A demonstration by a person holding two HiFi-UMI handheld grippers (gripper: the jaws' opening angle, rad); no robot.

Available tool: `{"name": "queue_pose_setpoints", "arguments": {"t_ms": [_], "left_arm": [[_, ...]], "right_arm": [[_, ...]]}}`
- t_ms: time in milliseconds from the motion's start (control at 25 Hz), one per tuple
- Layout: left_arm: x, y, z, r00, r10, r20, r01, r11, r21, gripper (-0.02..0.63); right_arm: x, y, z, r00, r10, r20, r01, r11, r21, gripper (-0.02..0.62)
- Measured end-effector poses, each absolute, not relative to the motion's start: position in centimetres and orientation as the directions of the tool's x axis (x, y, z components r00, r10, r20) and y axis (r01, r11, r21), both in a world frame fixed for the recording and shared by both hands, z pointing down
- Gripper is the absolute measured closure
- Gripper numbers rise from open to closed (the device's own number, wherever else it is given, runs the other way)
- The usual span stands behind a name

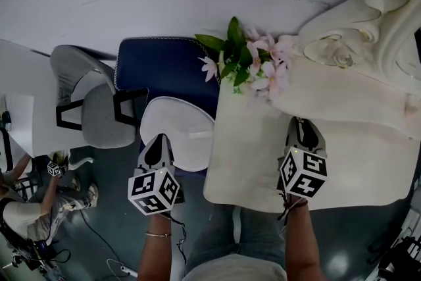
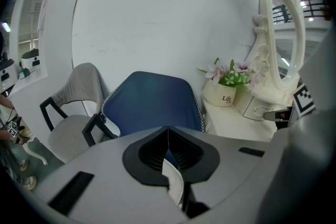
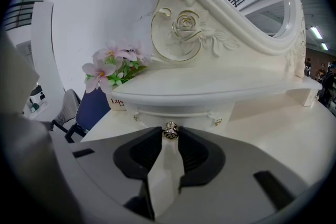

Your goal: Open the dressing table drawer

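Observation:
The white dressing table (image 1: 250,154) fills the right of the head view, with a carved mirror frame (image 3: 210,23) on a raised shelf. Under that shelf is a small drawer front (image 3: 184,113) with a round metal knob (image 3: 169,131). My right gripper (image 1: 302,123) reaches over the table top, and its tips (image 3: 169,134) sit on either side of the knob, pressed on it. In the head view the shelf edge hides the knob. My left gripper (image 1: 157,140) hangs left of the table over a white stool (image 1: 177,131), its jaws (image 2: 168,131) shut with nothing between them.
A pot of pink flowers (image 1: 250,69) stands at the table's back left corner. A blue chair (image 1: 164,69) and a grey chair (image 1: 99,102) stand to the left of the table. A person (image 1: 26,214) with another gripper is at the lower left.

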State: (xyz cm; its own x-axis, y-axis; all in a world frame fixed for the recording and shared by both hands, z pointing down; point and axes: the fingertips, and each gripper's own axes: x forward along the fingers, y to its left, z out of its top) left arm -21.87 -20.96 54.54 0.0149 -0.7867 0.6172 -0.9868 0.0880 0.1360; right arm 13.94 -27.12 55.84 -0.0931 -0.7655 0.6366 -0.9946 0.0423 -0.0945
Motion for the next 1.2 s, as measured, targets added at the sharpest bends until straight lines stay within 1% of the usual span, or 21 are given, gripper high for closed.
{"name": "queue_pose_setpoints", "arguments": {"t_ms": [1200], "left_arm": [[-21.4,-20.2,54.3,0.023,-0.793,0.608,-0.987,0.077,0.138,0.584]], "right_arm": [[13.9,-25.7,55.8,-0.108,-0.767,0.632,-0.993,0.049,-0.110,0.492]]}}
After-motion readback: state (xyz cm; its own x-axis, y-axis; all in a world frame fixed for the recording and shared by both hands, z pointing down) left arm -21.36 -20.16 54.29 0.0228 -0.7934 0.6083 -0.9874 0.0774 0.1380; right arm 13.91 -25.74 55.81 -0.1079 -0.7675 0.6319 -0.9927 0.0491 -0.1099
